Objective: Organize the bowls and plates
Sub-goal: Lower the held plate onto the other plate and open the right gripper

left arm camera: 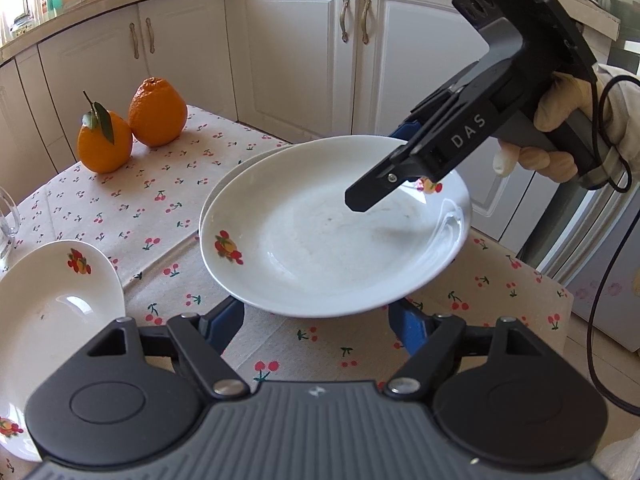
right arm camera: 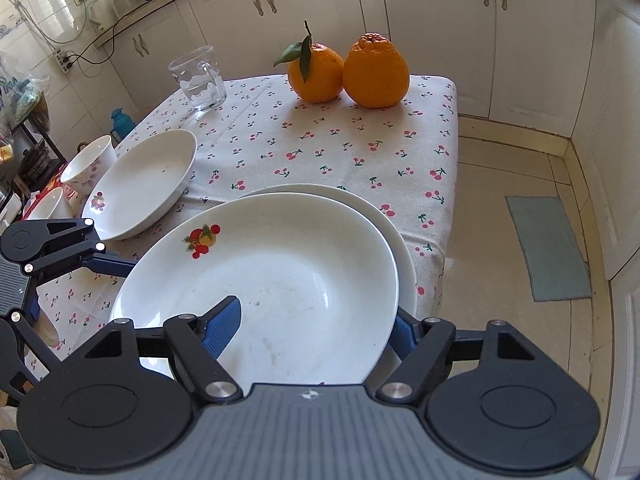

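A white deep plate with a fruit print [left arm camera: 320,236] [right arm camera: 280,280] hangs just above a second white plate [right arm camera: 404,248] on the cherry tablecloth. My right gripper [right arm camera: 316,330] is shut on the near rim of the deep plate, one blue pad inside and one under it; it also shows in the left wrist view [left arm camera: 384,188]. My left gripper [left arm camera: 320,320] is open, its blue fingers [left arm camera: 226,322] below the plate's edge; it shows at the left of the right wrist view [right arm camera: 116,264]. A third fruit-print plate [left arm camera: 48,320] [right arm camera: 144,182] lies at the left.
Two oranges [left arm camera: 132,124] [right arm camera: 348,72] and a glass mug [right arm camera: 200,78] stand at the far side of the table [right arm camera: 360,148]. Two white bowls [right arm camera: 90,164] sit beyond the left plate. White cabinets [left arm camera: 288,48] surround the table. The floor drops off right of it.
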`<action>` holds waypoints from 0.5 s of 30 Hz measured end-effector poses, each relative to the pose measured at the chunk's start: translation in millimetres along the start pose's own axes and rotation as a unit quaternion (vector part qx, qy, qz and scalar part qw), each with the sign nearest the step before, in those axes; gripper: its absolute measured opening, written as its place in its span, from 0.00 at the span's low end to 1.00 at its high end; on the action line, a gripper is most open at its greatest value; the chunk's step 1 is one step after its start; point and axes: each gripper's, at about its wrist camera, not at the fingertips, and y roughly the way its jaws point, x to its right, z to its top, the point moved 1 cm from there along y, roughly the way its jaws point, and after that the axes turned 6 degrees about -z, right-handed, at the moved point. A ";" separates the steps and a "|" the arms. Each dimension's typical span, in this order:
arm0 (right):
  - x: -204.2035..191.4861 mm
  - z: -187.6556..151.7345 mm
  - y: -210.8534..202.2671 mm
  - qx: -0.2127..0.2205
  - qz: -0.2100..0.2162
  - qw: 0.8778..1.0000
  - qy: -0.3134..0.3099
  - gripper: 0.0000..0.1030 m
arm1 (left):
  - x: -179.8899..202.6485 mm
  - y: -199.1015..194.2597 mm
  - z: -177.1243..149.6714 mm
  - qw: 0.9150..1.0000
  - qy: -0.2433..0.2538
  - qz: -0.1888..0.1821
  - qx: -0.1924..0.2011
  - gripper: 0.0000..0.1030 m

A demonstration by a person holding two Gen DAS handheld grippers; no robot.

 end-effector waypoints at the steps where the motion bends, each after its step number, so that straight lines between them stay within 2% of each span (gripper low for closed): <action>1: 0.1 -1.0 -1.5 0.001 0.000 1.000 0.001 0.79 | -0.2 -0.1 0.0 1.000 -0.002 -0.001 0.001 0.78; 15: -8.5 -10.9 -16.5 0.001 -0.028 1.000 0.006 0.79 | 4.1 -3.2 -2.1 1.000 -0.003 0.005 0.012 0.79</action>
